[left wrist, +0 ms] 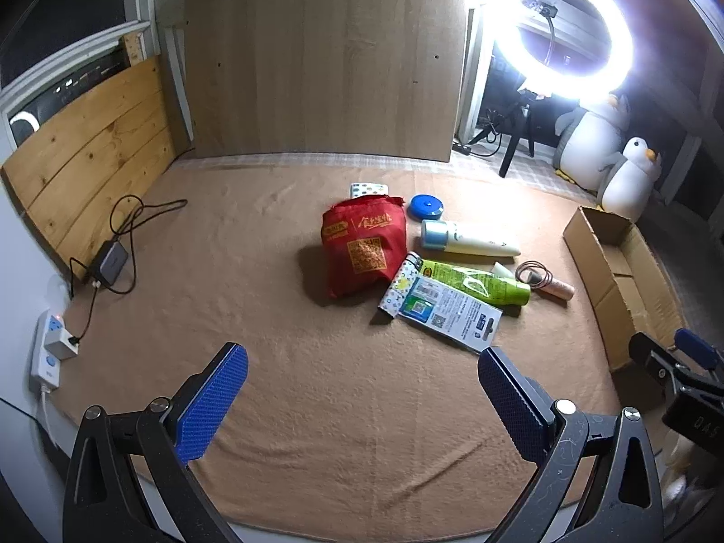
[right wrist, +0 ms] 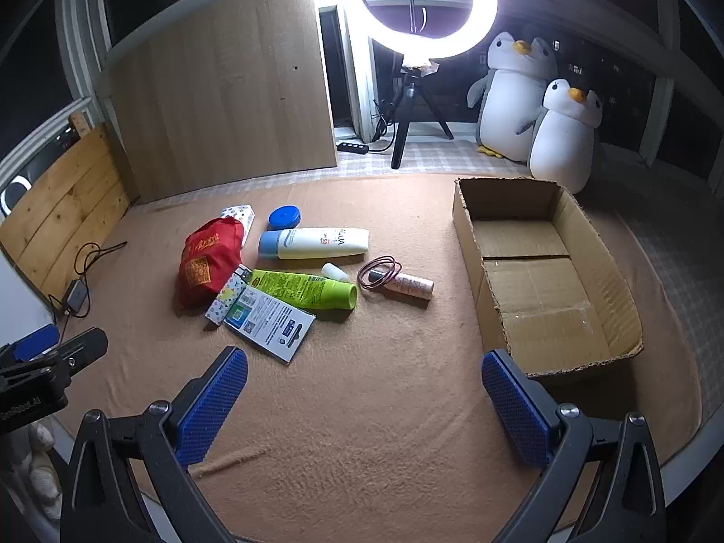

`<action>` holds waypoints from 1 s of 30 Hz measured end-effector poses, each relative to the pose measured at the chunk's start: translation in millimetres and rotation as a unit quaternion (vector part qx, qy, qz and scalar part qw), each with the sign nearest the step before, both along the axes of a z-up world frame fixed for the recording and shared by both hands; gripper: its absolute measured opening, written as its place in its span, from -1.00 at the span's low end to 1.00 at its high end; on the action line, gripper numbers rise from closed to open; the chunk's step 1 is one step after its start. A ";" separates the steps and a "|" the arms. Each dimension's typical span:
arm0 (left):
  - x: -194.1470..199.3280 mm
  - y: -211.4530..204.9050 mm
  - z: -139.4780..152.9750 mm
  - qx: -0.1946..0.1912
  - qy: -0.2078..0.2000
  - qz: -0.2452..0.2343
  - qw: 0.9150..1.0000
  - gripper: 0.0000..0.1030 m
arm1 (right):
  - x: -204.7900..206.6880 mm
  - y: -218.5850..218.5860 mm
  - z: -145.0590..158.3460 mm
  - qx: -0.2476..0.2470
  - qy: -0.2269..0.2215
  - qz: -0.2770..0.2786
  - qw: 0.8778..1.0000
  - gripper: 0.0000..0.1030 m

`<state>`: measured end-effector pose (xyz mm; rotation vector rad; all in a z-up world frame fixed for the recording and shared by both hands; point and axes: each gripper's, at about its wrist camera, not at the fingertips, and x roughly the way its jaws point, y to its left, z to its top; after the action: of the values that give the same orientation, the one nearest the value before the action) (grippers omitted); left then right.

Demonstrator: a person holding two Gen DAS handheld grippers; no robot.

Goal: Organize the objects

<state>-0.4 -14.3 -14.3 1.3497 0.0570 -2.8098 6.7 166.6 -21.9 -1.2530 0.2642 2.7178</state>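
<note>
A red bag lies crumpled on the tan blanket, with yellow print on its side. Behind it is a small dotted packet, and near that a round blue lid. A white tube with a light blue cap lies on its side just in front of the lid. A green tube lies flat nearer the camera, partly over a blue and white card; a patterned lighter lies beside the card, against the bag. A small white cap lies just behind the green tube. A pink tube lies on its side with a dark red hair tie looped around its end. To the right, apart from the group, stands an open cardboard box.
</note>
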 end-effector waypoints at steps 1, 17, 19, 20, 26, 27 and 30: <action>0.4 0.1 0.5 0.002 0.000 -0.001 1.000 1.00 | -0.3 0.8 0.5 0.000 0.000 -0.001 1.000 0.99; 6.6 7.9 4.5 -0.004 -0.001 -0.007 1.000 1.00 | 2.7 -2.2 2.0 0.005 -0.002 0.013 1.000 0.99; 7.0 7.5 5.5 -0.004 0.000 -0.005 1.000 1.00 | 2.7 -2.5 2.3 0.005 -0.002 0.012 1.000 0.99; 7.1 7.0 5.6 -0.003 0.000 -0.005 1.000 1.00 | 2.8 -2.5 2.4 0.005 -0.002 0.011 1.000 0.99; 8.8 5.8 6.0 -0.004 0.002 -0.003 1.000 1.00 | 4.7 -3.5 2.7 0.005 -0.002 0.014 1.000 0.99; 8.8 5.6 6.3 -0.004 0.002 -0.002 1.000 1.00 | 5.0 -3.8 2.8 0.005 -0.002 0.015 1.000 0.99; 8.7 4.9 6.8 -0.003 0.004 -0.001 1.000 1.00 | 5.7 -4.1 1.9 0.004 -0.004 0.015 1.000 0.99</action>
<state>8.3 -9.5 -7.5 1.3392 0.0467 -2.8148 12.4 162.6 -20.0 -1.2743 0.2346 2.7349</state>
